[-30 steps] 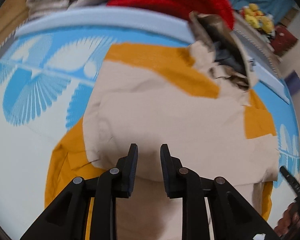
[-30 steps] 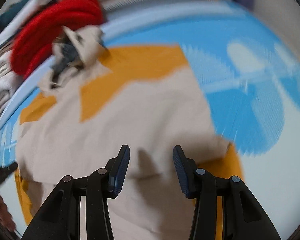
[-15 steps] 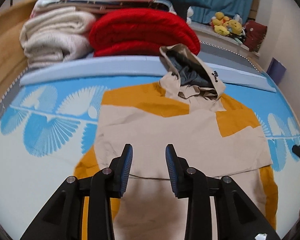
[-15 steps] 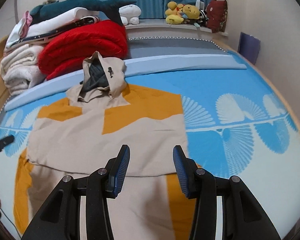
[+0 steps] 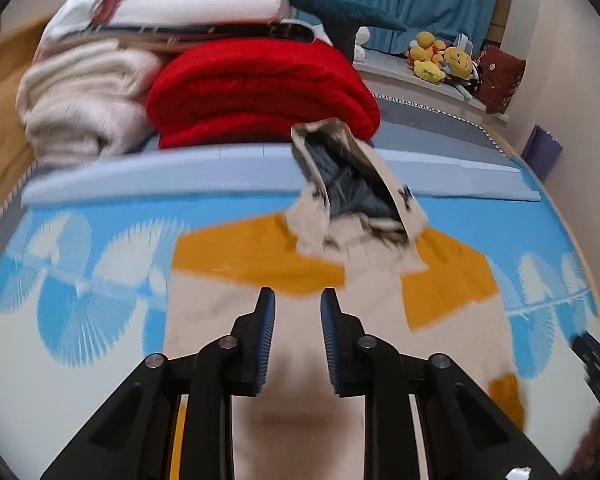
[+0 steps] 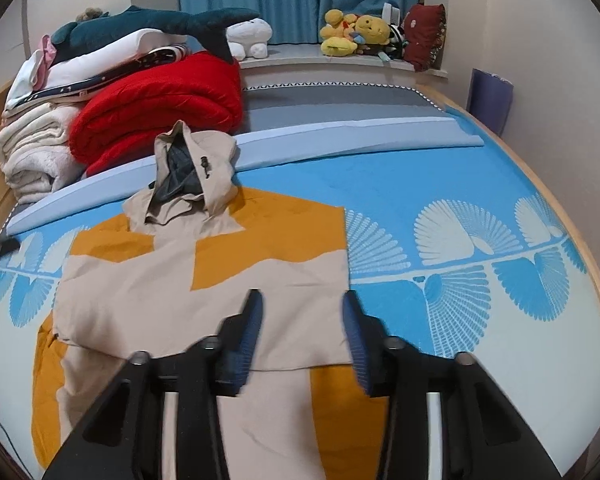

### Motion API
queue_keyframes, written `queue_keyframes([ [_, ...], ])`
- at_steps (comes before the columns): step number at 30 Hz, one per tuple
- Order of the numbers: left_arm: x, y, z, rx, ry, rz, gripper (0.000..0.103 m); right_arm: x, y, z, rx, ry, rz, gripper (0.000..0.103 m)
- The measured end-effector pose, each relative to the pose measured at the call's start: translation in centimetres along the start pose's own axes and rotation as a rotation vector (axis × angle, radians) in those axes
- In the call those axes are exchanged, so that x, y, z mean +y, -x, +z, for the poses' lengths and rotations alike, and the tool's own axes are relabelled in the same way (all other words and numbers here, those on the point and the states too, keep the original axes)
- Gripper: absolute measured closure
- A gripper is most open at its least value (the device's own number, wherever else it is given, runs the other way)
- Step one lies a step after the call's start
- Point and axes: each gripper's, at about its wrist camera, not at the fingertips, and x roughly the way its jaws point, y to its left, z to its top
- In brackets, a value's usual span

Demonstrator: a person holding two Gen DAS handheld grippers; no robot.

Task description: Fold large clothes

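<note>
A beige and orange hooded jacket (image 6: 204, 292) is lying flat on a bed covered by a blue and white sheet (image 6: 460, 208), its hood (image 6: 188, 168) pointing toward twelve o'clock, away from both tools, and its hem running down under them at six o'clock. Its long axis is therefore running straight from near to far in both views. The sleeves appear to be folded in across the body, judging by the beige panel lying crosswise over the orange lower part, so the fold looks partly done. The right gripper (image 6: 302, 334) is hovering above the jacket's right edge, fingers spread wide and holding nothing; the folded panel's lower right corner is lying just between and below its tips. The left gripper (image 5: 296, 336) is hanging over the middle of the jacket's body, with the hood at roughly one o'clock from it, fingers parted to a narrower gap and also empty. The left view is blurred. Each tool is nearer its own side of the hem, so a next fold of the bottom up toward the hood would likely need both reaching down toward six o'clock. Behind the hood, at eleven o'clock, a folded red quilt (image 6: 160, 108) and cream blankets (image 6: 32, 152) are stacked against the headboard side.
</note>
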Motion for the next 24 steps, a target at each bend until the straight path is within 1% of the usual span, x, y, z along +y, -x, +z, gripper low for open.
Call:
queue_keyframes([
  [2,-0.2,-2.3,1.9,-0.004,-0.017,0.017,0.086,-0.2,-0.4,0.2,0.002,-0.007,-0.006,0.083],
  [4,-0.5,-5.1,3.9,-0.006,-0.046,0.035,0.086,-0.2,-0.9,0.4,0.008,-0.013,-0.009,0.087],
  [6,-0.5,-8.2,5.9,-0.005,-0.066,0.044,0.086,-0.1,-1.2,0.4,0.010,-0.012,-0.012,0.087],
  [8,-0.3,-10.9,7.4,0.000,-0.060,0.027,0.086,0.0,-1.8,0.4,0.026,-0.006,-0.014,0.087],
  [12,0.3,-16.5,10.4,0.020,-0.009,-0.020,0.086,0.1,-3.2,0.2,0.056,-0.005,-0.005,0.087],
  [15,1.1,-20.8,12.6,0.046,0.049,-0.051,0.085,0.0,-4.2,0.2,0.070,0.006,-0.011,0.086],
  [16,1.3,-22.0,13.2,0.052,0.073,-0.064,0.084,-0.1,-4.4,0.2,0.071,0.011,-0.015,0.086],
  [17,1.6,-23.3,13.9,0.058,0.104,-0.082,0.080,-0.2,-4.7,0.2,0.072,0.016,-0.019,0.086],
  [18,1.8,-24.2,14.3,0.062,0.128,-0.083,0.074,-0.2,-4.8,0.1,0.073,0.019,-0.021,0.086],
  [19,2.2,-25.4,15.0,0.060,0.172,-0.074,0.071,-0.3,-5.1,0.0,0.074,0.022,-0.023,0.086],
  [20,2.3,-26.0,15.4,0.058,0.197,-0.075,0.064,-0.3,-5.5,-0.2,0.079,0.028,-0.029,0.086],
  [21,2.5,-26.9,15.7,0.060,0.226,-0.082,0.060,-0.4,-5.8,-0.3,0.086,0.029,-0.033,0.086],
  [24,2.4,-29.7,16.2,0.083,0.271,-0.083,0.060,-0.8,-6.7,-0.7,0.116,0.022,-0.027,0.086],
])
